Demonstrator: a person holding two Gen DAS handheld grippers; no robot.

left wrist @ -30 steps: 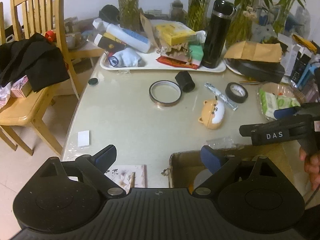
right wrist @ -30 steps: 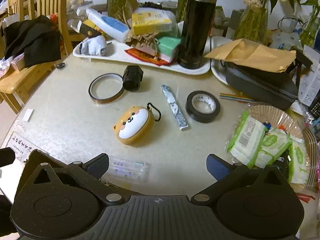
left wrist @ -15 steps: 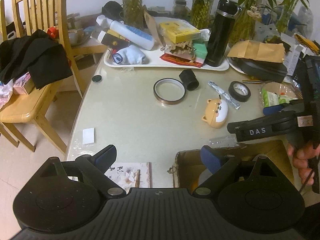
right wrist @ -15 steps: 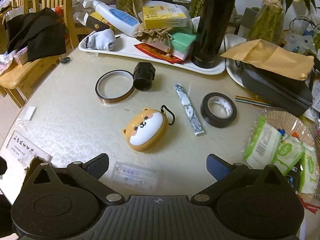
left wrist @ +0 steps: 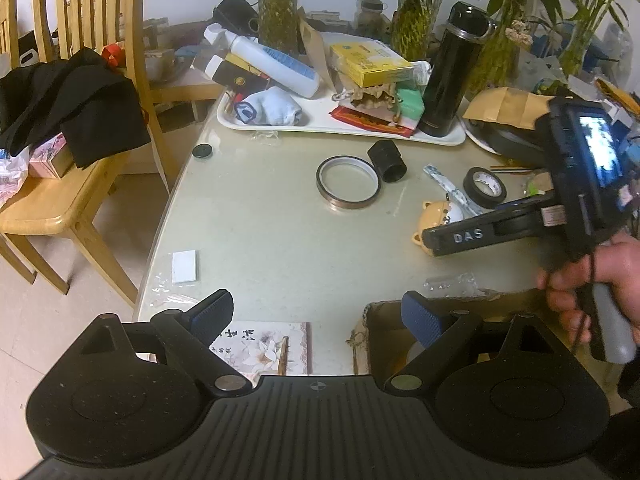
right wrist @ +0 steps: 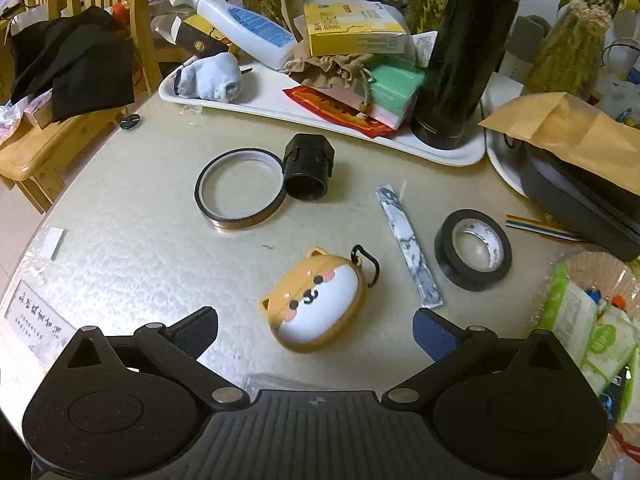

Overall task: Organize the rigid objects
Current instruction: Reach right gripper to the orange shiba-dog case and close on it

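An orange dog-face case (right wrist: pixel 316 304) lies on the table, just ahead of my open, empty right gripper (right wrist: pixel 316 330), between its fingers. Around it lie a brown tape ring (right wrist: pixel 240 190), a black cylinder cap (right wrist: pixel 308 168), a marbled strip (right wrist: pixel 408 246) and a black tape roll (right wrist: pixel 474 250). My left gripper (left wrist: pixel 316 316) is open and empty at the table's near edge, over a cardboard box (left wrist: pixel 380 320). In the left wrist view the right gripper (left wrist: pixel 480 228) hangs over the dog case (left wrist: pixel 436 216).
A white tray (right wrist: pixel 280 100) at the back holds a black flask (right wrist: pixel 464 52), bottle, yellow box and sock. A wooden chair (left wrist: pixel 68 160) with black cloth stands left. Snack packets (right wrist: pixel 584 320) lie right. A clear plastic packet (left wrist: pixel 452 282) lies near the box.
My right gripper has moved forward toward the dog case, which now sits between its fingers. The left gripper has drawn back slightly; both stay open.
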